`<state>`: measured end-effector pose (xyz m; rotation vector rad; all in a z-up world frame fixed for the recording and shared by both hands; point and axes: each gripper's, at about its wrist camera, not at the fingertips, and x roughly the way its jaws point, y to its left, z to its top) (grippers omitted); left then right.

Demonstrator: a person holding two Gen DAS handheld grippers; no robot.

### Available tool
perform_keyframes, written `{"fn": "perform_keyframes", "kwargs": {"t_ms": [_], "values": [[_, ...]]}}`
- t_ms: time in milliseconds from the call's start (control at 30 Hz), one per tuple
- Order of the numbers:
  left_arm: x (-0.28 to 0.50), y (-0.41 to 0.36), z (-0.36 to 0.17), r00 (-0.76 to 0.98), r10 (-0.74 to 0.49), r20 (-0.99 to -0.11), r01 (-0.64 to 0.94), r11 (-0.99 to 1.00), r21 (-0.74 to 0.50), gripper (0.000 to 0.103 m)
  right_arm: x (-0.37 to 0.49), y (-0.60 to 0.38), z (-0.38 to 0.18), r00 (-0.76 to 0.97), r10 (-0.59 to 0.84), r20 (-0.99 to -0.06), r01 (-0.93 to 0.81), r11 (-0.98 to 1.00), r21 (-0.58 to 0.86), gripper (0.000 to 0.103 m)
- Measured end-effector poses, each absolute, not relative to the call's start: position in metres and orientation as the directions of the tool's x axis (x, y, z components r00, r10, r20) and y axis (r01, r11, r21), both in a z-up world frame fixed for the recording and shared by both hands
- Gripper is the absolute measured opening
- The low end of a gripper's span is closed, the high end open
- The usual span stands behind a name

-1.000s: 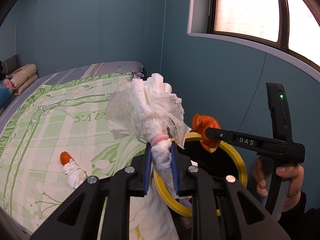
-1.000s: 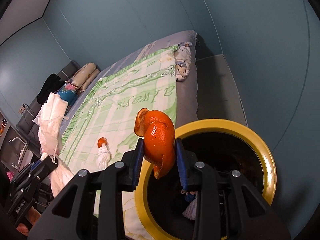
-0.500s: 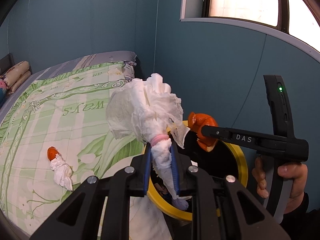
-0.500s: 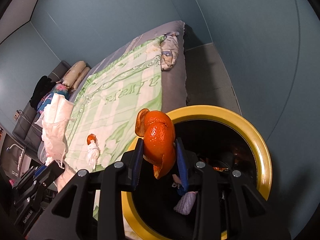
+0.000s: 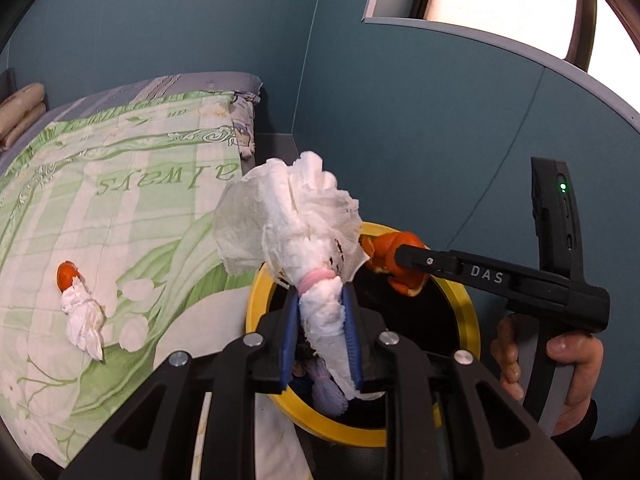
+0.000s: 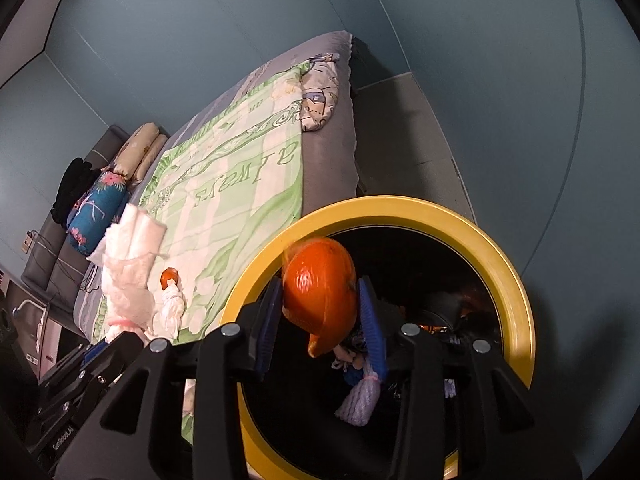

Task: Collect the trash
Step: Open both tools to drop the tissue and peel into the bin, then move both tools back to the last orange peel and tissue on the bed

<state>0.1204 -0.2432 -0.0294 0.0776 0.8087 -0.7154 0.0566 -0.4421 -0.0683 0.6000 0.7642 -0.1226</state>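
Observation:
My left gripper (image 5: 322,312) is shut on a white tissue bundle (image 5: 288,224) tied with a pink band, held over the near rim of the yellow-rimmed black trash bin (image 5: 466,308). My right gripper (image 6: 322,320) has widened; the orange peel (image 6: 320,288) sits between its blue pads (image 6: 370,332) over the bin's mouth (image 6: 516,280), blurred. In the left wrist view the peel (image 5: 394,260) is at the right gripper's tip (image 5: 404,258). A second tissue with an orange piece (image 5: 80,312) lies on the green bedspread (image 5: 120,200); it also shows in the right wrist view (image 6: 172,304).
The bin holds a purple knit item (image 6: 360,396) and other dark trash. The bed has pillows (image 6: 104,200) at its far end and a grey floor strip (image 6: 404,136) beside it. Teal walls and a window (image 5: 500,4) close in on the right.
Both grippers have moved further over the bin. The right gripper's jaws have spread, and the peel is blurred and looks looser between the pads. The left grip is unchanged.

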Motion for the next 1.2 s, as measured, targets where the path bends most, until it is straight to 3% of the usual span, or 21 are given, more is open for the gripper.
{"fn": "perform_keyframes", "kwargs": {"t_ms": [133, 333, 700, 1200], "values": [[0.123, -0.238, -0.031, 0.477, -0.554, -0.682, 0.586, 0.779, -0.223, 0.048, 0.055, -0.448, -0.068, 0.728, 0.09, -0.679, 0.335, 0.818, 0.468, 0.046], [0.126, -0.226, -0.03, 0.507, -0.537, -0.674, 0.55, 0.804, -0.227, 0.066, 0.052, -0.455, -0.066, 0.74, 0.082, -0.667, 0.348, 0.802, 0.485, 0.055], [0.149, -0.178, -0.041, 0.567, -0.454, -0.687, 0.422, 0.877, -0.23, 0.07, 0.076, -0.427, -0.054, 0.743, 0.149, -0.652, 0.245, 0.846, 0.473, 0.065], [0.209, -0.07, -0.087, 0.604, -0.305, -0.736, 0.127, 0.949, -0.289, 0.071, 0.186, -0.32, -0.037, 0.646, 0.298, -0.702, 0.008, 0.918, 0.397, 0.065]]}}
